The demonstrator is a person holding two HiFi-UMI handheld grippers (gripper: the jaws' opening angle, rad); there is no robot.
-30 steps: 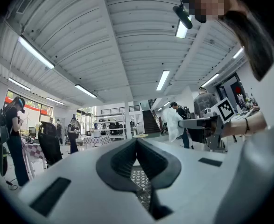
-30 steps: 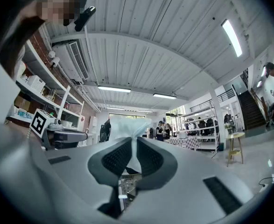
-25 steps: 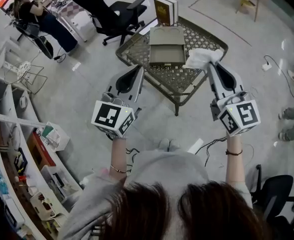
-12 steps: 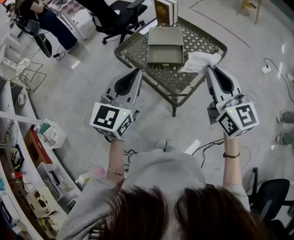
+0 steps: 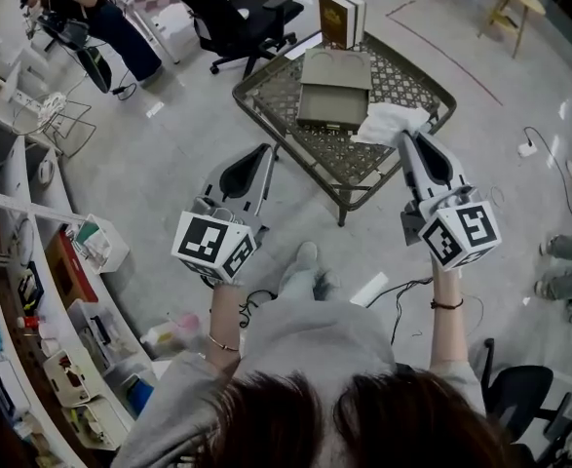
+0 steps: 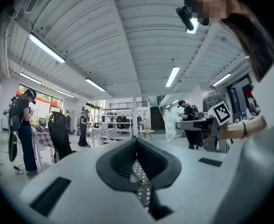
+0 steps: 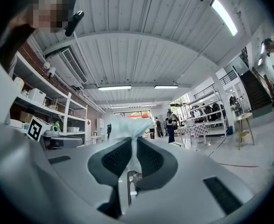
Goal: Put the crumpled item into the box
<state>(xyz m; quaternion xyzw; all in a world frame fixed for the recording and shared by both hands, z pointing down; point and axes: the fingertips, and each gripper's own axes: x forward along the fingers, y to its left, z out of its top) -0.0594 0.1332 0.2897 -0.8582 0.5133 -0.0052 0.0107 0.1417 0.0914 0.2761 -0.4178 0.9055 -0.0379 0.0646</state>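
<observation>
The crumpled white item (image 5: 388,122) hangs pinched at the tip of my right gripper (image 5: 405,136), above the near right part of the lattice table (image 5: 359,169). In the right gripper view the pale crumpled item (image 7: 125,125) rises from between the pads of the right gripper (image 7: 133,143). The open grey box (image 5: 330,105) lies on the table, left of the item. My left gripper (image 5: 265,152) is held in the air in front of the table's left corner, jaws together and empty. Its own view shows the left gripper (image 6: 137,141) and the item (image 6: 173,125) off to the right.
Two upright books (image 5: 341,18) stand at the table's far edge. A black office chair (image 5: 237,13) and a seated person (image 5: 91,18) are beyond it to the left. White shelves (image 5: 32,291) line the left side. Cables (image 5: 402,291) lie on the floor by my right arm.
The view has shifted, and the table now sits a little further right in the picture. One of my feet shows below. The right gripper still holds the item over the table's near right part.
</observation>
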